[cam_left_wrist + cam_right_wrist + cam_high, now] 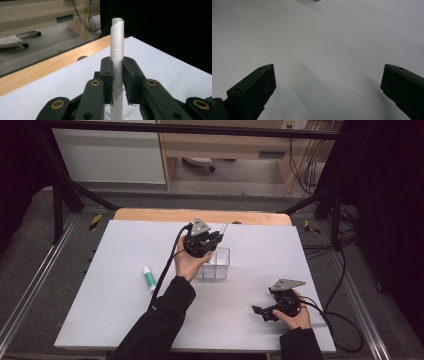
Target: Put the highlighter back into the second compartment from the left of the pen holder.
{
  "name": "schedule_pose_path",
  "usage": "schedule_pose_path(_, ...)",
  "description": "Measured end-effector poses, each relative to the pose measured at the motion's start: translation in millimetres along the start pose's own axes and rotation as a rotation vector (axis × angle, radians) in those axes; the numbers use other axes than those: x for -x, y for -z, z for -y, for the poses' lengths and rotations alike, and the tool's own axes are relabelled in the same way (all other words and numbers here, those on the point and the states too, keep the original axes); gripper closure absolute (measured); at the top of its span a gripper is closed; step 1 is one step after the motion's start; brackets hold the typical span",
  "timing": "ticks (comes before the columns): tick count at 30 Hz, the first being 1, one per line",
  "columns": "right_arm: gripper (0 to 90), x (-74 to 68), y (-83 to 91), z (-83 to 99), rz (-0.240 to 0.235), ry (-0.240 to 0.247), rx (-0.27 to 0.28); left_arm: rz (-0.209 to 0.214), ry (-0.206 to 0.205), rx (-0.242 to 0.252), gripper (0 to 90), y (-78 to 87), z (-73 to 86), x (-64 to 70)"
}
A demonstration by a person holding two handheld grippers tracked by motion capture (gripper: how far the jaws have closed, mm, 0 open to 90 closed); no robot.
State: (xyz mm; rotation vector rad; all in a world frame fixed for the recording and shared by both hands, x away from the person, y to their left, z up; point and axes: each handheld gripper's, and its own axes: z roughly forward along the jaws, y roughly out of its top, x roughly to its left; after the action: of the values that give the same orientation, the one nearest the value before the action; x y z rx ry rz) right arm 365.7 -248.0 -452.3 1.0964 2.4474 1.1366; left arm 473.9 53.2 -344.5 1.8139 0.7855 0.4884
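My left gripper (216,239) hovers over a clear plastic box (223,256) near the middle of the white table. It is shut on a white tube (117,37) with a pale green tip. The tube stands upright between the jaws and also shows in the high view, white tube (223,229). A second white and green tube (149,278) lies flat on the table to the left of the box. My right gripper (260,312) rests low at the front right, pointing left. Its jaws stand wide open over bare table, right gripper (328,75), with nothing between them.
The white tabletop (115,315) lies on a wooden board (150,215) whose far edge shows behind it. Black frame posts (60,195) stand at the left and right. Cables (345,320) trail off the table's right side.
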Motion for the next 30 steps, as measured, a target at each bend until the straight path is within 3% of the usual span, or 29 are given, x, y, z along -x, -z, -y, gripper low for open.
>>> schedule_pose_path(10,0.5,0.3,-0.6,0.1,0.003,0.003,-0.001,0.006,0.027,-0.022,77.9,-0.3,16.8,-5.7)
schedule_pose_path(18,0.5,0.3,-0.6,0.1,0.003,0.004,-0.001,0.002,0.027,-0.071,77.9,-4.3,34.3,-6.8)
schedule_pose_path(19,0.5,0.4,-0.9,0.2,0.004,0.006,-0.002,0.006,0.025,-0.073,80.7,-4.1,35.4,-7.2)
schedule_pose_path(20,0.5,0.3,-0.9,0.2,0.005,0.005,-0.005,0.007,0.028,-0.076,89.4,-3.6,36.6,-8.2)
schedule_pose_path(23,0.5,0.2,-1.0,0.2,0.005,0.004,-0.003,-0.006,-0.013,-0.107,89.3,-3.0,36.7,-6.2)
schedule_pose_path(30,0.5,0.2,-0.6,0.1,0.004,0.004,-0.003,-0.017,-0.025,-0.111,80.8,12.6,30.9,-9.9)
